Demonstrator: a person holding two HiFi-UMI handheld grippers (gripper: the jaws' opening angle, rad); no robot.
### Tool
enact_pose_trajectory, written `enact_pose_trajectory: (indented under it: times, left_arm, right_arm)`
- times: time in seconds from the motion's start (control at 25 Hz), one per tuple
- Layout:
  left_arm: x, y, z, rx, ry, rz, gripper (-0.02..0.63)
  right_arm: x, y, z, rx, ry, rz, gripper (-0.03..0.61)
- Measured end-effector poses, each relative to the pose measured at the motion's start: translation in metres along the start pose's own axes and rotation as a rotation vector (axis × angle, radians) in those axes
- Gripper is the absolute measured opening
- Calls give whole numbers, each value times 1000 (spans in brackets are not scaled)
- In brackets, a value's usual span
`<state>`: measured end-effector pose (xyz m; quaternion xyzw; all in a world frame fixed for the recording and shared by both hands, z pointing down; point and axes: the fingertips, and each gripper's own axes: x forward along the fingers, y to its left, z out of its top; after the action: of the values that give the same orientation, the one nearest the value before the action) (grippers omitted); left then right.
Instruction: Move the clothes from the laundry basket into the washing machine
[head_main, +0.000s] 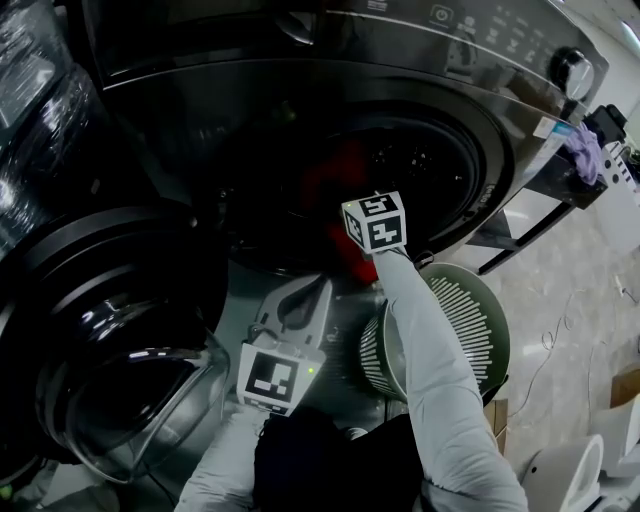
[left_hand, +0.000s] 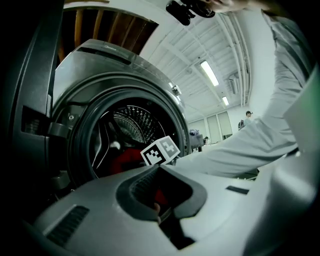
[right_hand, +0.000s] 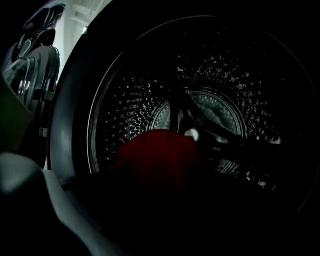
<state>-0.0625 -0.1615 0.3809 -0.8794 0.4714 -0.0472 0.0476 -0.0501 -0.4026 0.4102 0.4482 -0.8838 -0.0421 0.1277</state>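
Right claw (head_main: 345, 197) sat inside the washing machine (head_main: 492, 150) by the red cloth (right_hand: 159, 155), jaws lost in darkness. Left claw (head_main: 314, 296) hung outside, closed and empty.

Head view: above and behind both tongs, looking steeply down. Left gripper (head_main: 318, 290) close below, right gripper (head_main: 372, 225) ahead at the washing machine (head_main: 330, 90) mouth.
Left gripper view: low, level, near, facing the drum (left_hand: 131, 120) over its own housing.
Right gripper view: at the door rim, very near, facing inward.
All three share the red garment (right_hand: 155, 150).
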Motion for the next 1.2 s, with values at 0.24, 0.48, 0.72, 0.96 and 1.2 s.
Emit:
enact_pose_trajectory:
  times: [0.24, 0.48, 0.72, 0.96, 1.2]
  left_arm:
    - [-4, -2, 7, -32, -13, 10, 18]
    - [-2, -4, 6, -36, -12, -3, 18]
    - [2, -8, 3, -3, -17, -28, 18]
    - [-1, -4, 3, -7, -21, -19, 18]
    - [-2, -3, 2, -7, -22, -19, 18]
  right_arm:
    - [-36, -4, 17, -16, -31, 17, 293]
    - [-93, 24, -2, -35, 54, 156, 293]
    - [-106, 52, -80, -210, 320, 237, 293]
    - [-98, 57, -97, -356, 437, 202, 119]
    - [-95, 38, -69, -224, 329, 94, 26]
